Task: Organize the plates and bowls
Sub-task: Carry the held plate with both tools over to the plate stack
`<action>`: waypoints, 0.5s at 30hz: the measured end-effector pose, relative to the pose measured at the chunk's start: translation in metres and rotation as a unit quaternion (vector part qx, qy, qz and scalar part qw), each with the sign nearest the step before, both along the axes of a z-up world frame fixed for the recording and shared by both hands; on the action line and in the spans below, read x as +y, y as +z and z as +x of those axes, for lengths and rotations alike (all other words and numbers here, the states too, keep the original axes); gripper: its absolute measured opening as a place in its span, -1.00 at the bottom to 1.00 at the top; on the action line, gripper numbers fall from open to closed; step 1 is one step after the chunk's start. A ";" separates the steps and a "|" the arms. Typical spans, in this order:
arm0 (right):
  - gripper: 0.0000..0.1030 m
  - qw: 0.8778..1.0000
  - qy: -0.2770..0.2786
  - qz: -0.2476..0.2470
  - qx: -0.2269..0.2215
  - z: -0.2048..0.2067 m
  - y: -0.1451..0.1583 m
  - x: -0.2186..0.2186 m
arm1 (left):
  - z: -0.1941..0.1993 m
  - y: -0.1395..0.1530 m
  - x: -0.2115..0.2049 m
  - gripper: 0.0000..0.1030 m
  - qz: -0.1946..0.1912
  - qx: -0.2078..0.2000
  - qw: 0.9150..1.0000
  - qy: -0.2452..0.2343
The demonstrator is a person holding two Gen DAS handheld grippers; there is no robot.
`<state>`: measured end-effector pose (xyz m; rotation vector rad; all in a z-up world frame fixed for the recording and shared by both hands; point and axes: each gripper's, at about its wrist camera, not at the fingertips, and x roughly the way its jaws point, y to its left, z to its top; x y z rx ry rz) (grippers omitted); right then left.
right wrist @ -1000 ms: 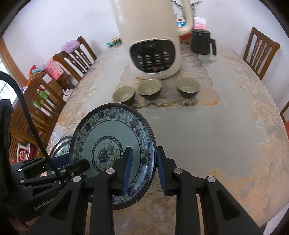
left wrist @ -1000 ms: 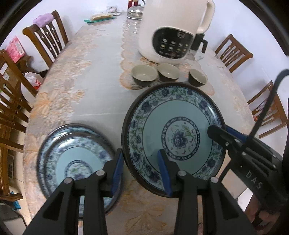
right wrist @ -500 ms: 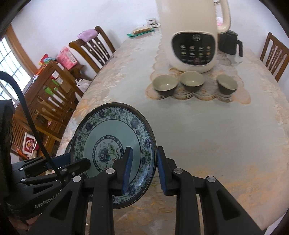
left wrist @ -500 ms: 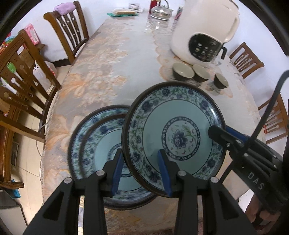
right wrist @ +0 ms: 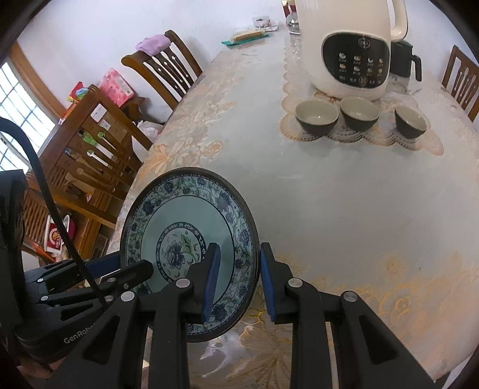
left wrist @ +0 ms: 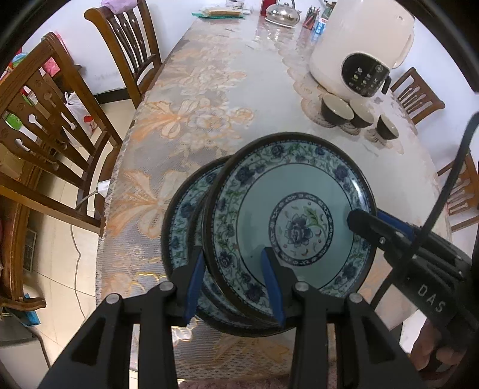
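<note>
A blue-and-white floral plate [left wrist: 293, 227] [right wrist: 179, 227] hangs tilted above the table, held by both grippers. My left gripper [left wrist: 233, 284] is shut on its near rim, and my right gripper [right wrist: 239, 278] is shut on the opposite rim. Each shows in the other's view: the right gripper [left wrist: 371, 217] and the left gripper [right wrist: 125, 263]. Directly under the held plate lies a stack of matching plates [left wrist: 182, 221], mostly hidden by it. Three dark bowls [left wrist: 336, 109] [right wrist: 317, 115] stand in a row on a lace mat farther back.
A large white appliance [left wrist: 359, 51] [right wrist: 356, 48] stands behind the bowls, with a black jug [right wrist: 404, 59] beside it. The table's left edge [left wrist: 110, 209] runs close to the plate stack. Wooden chairs [left wrist: 125, 45] ring the table. A metal kettle [left wrist: 281, 13] sits at the far end.
Both grippers carried the held plate across the table from beside the stack to right over it. The bowls and appliance have drifted away to the right. Neither grip changed.
</note>
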<state>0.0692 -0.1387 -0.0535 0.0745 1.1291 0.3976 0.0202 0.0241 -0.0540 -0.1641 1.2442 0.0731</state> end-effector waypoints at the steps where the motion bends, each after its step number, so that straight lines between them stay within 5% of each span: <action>1: -0.45 1.000 0.000 -0.001 0.003 0.000 -0.001 0.001 | 0.000 -0.002 0.002 -0.22 0.000 0.001 1.000 -0.001; 15: -0.45 1.000 -0.001 -0.017 0.026 -0.002 -0.015 0.019 | -0.001 -0.016 0.016 -0.22 -0.004 0.017 1.000 -0.004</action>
